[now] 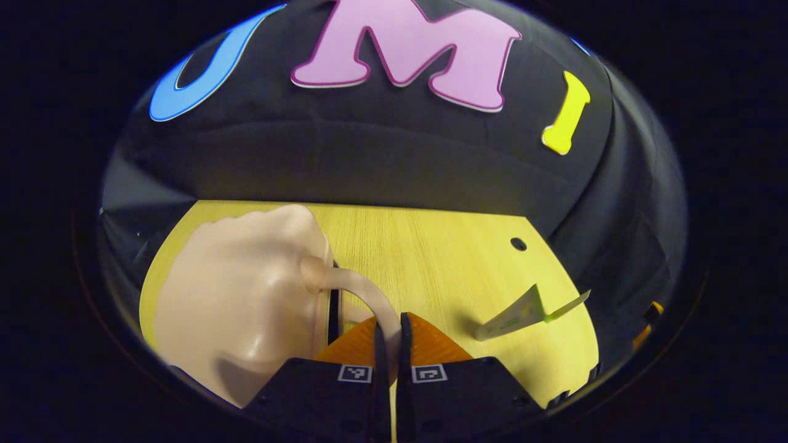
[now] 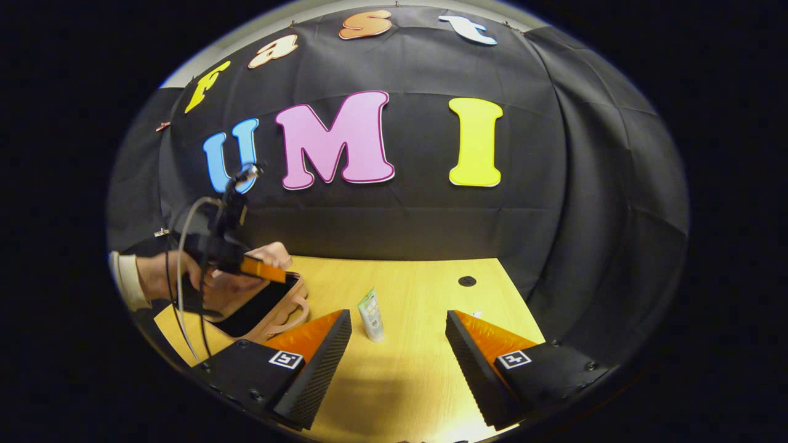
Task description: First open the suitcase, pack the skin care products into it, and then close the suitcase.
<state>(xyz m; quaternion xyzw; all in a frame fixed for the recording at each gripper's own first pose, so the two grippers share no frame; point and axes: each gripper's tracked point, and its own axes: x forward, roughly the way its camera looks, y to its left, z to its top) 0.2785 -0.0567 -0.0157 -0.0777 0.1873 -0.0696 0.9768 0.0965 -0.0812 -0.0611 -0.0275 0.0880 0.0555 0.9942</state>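
Note:
A pale pink suitcase fills the left of the left gripper view, with a dark gap along its seam. Its curved handle runs down between the fingers of my left gripper, which is shut on it. A grey-green skin care tube lies on the table to the right. In the right gripper view the suitcase sits at the table's left with a dark opening showing, and a hand holds the left gripper over it. The tube stands just ahead of my open right gripper, near its left finger.
The wooden table has a round cable hole near its far right corner. Black cloth walls close the booth behind and to the right. A cable hangs from the left gripper.

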